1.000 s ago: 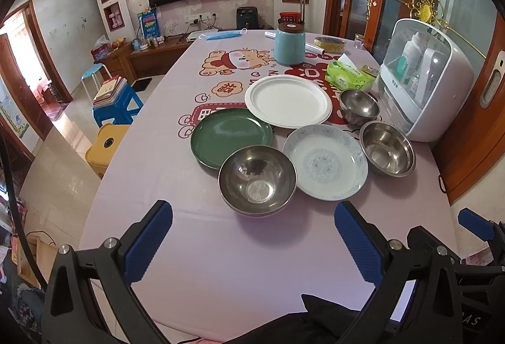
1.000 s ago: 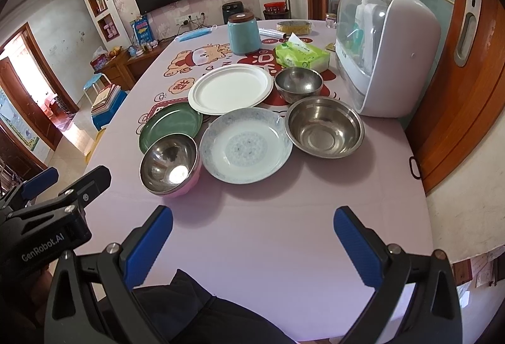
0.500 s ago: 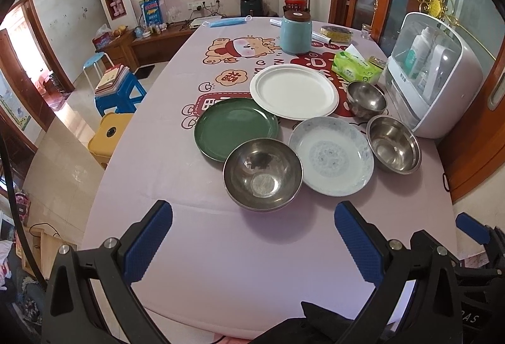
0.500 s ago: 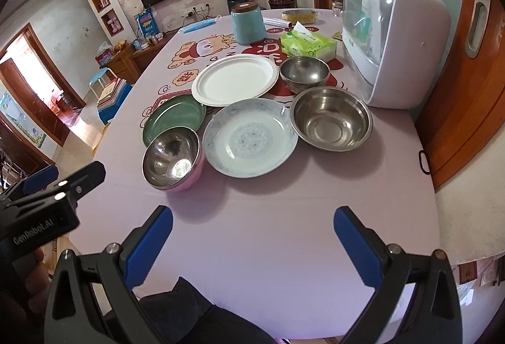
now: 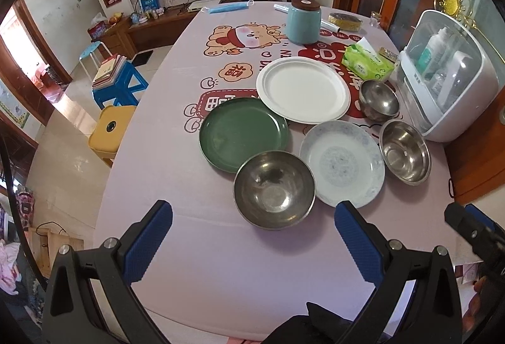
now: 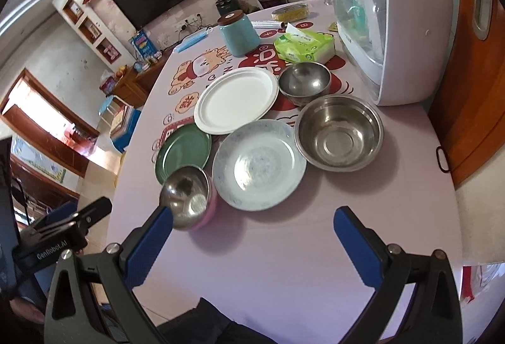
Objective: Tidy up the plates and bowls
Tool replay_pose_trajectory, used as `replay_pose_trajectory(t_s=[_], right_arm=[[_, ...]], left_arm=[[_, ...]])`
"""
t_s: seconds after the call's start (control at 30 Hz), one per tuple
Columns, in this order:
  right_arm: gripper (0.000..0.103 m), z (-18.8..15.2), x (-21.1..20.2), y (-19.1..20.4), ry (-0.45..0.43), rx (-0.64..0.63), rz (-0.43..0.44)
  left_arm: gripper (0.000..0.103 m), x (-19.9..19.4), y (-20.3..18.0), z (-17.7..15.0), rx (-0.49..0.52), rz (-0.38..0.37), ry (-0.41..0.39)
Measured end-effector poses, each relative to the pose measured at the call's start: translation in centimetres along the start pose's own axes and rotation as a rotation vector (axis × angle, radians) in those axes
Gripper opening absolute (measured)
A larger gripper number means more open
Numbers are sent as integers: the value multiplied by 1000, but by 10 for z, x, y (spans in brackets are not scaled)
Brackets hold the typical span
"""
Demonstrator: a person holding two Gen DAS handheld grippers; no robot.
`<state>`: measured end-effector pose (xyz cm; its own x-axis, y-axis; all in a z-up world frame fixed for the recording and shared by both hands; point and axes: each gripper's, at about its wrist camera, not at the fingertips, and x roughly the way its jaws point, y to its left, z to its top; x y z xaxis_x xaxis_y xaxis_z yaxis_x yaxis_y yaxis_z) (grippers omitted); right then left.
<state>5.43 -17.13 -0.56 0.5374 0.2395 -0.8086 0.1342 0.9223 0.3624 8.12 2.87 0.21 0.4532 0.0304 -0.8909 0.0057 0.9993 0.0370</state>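
Observation:
On the pink table lie a white plate (image 5: 303, 89), a green plate (image 5: 241, 132) and a pale blue patterned plate (image 5: 342, 162). Three steel bowls stand among them: a pink-sided one (image 5: 274, 189) nearest me, a wide one (image 5: 405, 151) at the right and a small one (image 5: 378, 100) behind it. My left gripper (image 5: 252, 230) hovers open just short of the nearest bowl. My right gripper (image 6: 252, 233) is open too, before the patterned plate (image 6: 258, 164), with the pink-sided bowl (image 6: 189, 195) by its left finger. Neither holds anything.
A white appliance (image 5: 448, 75) with bottles inside stands at the table's right edge. A teal canister (image 5: 303, 25) and a green tissue pack (image 5: 367, 64) sit behind the dishes. Stools (image 5: 113, 85) stand on the floor left of the table (image 5: 221, 265).
Both grippers have risen and drawn slightly nearer the dishes. The right view has tilted leftward. No dish has moved, and both grippers stay open.

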Motion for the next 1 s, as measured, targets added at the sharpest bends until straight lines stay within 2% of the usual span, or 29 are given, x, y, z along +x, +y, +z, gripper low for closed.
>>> replay_pose_trajectory(t_s=[0.13,0.27,0.63,0.87,1.0], right_arm=[[102,16,6,-1,2,32,-2],[102,31,15,-1,6,62,-15],[102,71,54,7,-10,112,-57],[102,96,86,15,-35,102,-73],[102,107,108,18,-43,90,-79]], left_arm=[[102,6,8,19,13,-16,27],[102,12,18,43,52,5,29],[102,38,42,125,112,1,23],[102,64,49,177,172,11,3],[102,92,52,204,192,9,10]])
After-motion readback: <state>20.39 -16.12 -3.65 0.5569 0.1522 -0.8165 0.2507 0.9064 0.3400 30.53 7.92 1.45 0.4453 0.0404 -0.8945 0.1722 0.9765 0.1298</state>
